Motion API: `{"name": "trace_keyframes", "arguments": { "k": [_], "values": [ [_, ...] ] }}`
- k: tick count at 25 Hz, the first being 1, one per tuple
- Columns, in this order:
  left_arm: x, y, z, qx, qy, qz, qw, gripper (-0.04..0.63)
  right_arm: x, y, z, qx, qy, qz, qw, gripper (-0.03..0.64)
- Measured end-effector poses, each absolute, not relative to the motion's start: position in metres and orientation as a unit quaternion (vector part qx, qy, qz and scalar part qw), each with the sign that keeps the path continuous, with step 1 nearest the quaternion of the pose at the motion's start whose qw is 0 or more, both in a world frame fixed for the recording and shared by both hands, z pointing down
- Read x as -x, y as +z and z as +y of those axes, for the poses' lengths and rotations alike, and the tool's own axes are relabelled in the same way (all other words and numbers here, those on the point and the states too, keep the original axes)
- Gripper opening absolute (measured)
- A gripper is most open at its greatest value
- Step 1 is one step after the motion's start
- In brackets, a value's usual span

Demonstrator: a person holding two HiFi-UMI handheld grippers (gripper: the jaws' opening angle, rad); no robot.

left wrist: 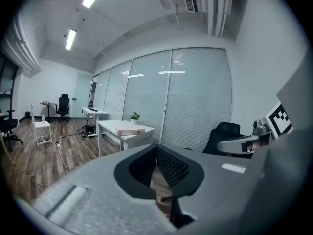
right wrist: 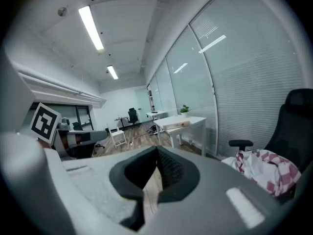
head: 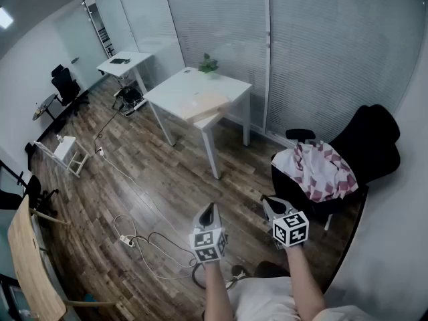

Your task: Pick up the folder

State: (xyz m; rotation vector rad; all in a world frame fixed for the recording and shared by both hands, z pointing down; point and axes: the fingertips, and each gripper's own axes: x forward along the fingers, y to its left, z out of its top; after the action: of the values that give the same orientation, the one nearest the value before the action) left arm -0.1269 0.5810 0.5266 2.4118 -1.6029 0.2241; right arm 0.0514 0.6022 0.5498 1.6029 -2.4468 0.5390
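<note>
left tool [left wrist: 157, 154]: jaws fully together, nothing between them, aimed slightly below level toward the white tabletop [head: 175, 91]

right tool [right wrist: 157, 153]: same state, pads closed on each other, empty. It's just beside the left tool on its right, and also faces the tabletop

both tools are well short of the tabletop, held over the wooden floor [head: 134, 179]; bare forearms are visible behind the marker cubes in head view

folder [head: 204, 104]: tan, lying flat on the tabletop at the end nearest the tools, untouched. Both gripper views show one long thin edge facing the tools, with a small orange-red mark on it, so its long axis runs crosswise to the tools' aim, roughly along the tabletop's near edge. Can't tell which end is the opening

potted plant [head: 208, 64]: on the tabletop's far corner, by the blinds, well apart from the folder

black chair [head: 374, 146]: right of the tabletop, by the right tool, with a pink-and-white checked cloth [head: 321, 169] draped over its seat

white cable with power strip [head: 127, 241]: on the floor left of the tools, on the near side of the tabletop

second small desk [head: 124, 63]: beyond the tabletop, far left, with a dark item on it
</note>
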Motion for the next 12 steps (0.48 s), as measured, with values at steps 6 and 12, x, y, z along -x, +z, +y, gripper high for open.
{"name": "trace_keyframes", "arguments": {
  "k": [6,12],
  "values": [
    [0.126,0.526,0.575,-0.818,0.080,-0.557,0.117,0.009,-0.056,0.547,0.591,-0.530,0.175,-0.825,0.082,0.002],
    [0.110,0.535,0.587,-0.814,0.101,-0.557,0.132,0.009,-0.072,0.547,0.581,-0.532,0.185,-0.823,0.074,0.002]
  ]
}}
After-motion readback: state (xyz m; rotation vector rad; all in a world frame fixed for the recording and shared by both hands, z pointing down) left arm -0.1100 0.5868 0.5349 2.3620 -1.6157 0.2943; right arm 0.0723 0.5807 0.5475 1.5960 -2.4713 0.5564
